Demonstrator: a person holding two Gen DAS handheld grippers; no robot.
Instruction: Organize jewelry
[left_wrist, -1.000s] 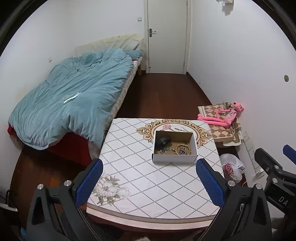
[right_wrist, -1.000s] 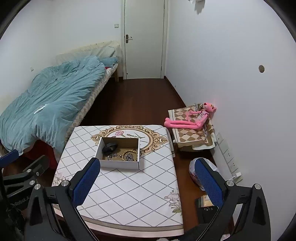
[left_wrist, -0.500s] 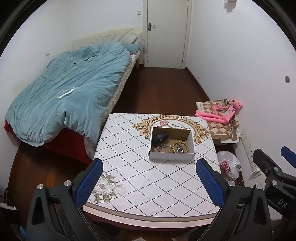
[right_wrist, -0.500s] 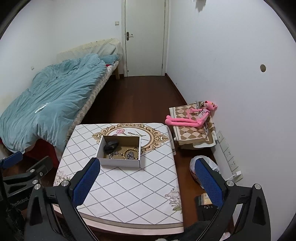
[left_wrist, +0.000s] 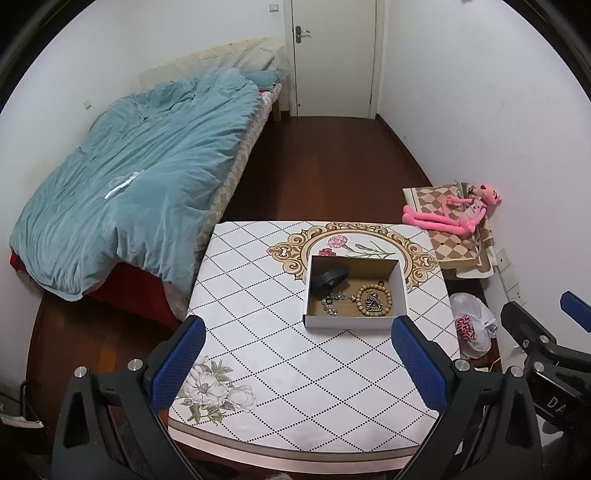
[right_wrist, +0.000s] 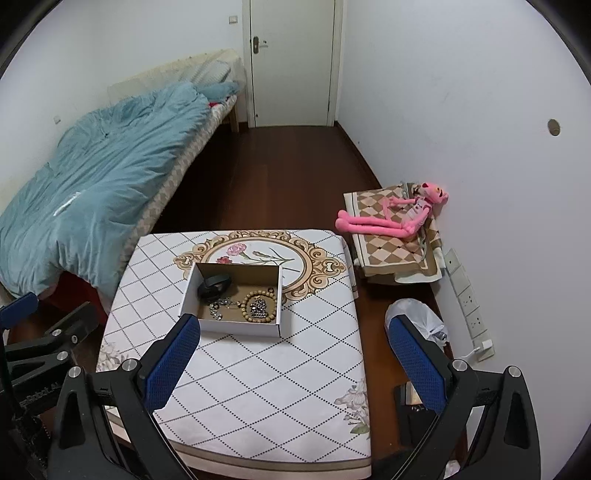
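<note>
An open white cardboard box (left_wrist: 349, 322) (right_wrist: 236, 327) stands on the far half of a small table with a white diamond-pattern top (left_wrist: 280, 354) (right_wrist: 266, 373). Inside lie a black band (left_wrist: 331, 277) (right_wrist: 213, 286), a wooden bead bracelet (left_wrist: 373, 300) (right_wrist: 259, 306) around a silver chain, and a silver piece (left_wrist: 330, 302) (right_wrist: 218, 308). My left gripper (left_wrist: 297, 363) is open and empty, high above the table's near part. My right gripper (right_wrist: 291, 363) is open and empty, above the table's right side. Each gripper shows at the edge of the other's view.
A bed with a blue quilt (left_wrist: 136, 184) (right_wrist: 92, 177) lies left of the table. A pink plush toy (left_wrist: 454, 214) (right_wrist: 395, 218) rests on a checked cushion by the right wall. A white plastic bag (left_wrist: 471, 325) (right_wrist: 417, 321) sits on the wooden floor. A shut door (left_wrist: 334, 55) is at the back.
Both grippers have risen and tipped down a little, so the table and box sit lower and nearer in both views. Both stay open and empty. The jewelry has not moved.
</note>
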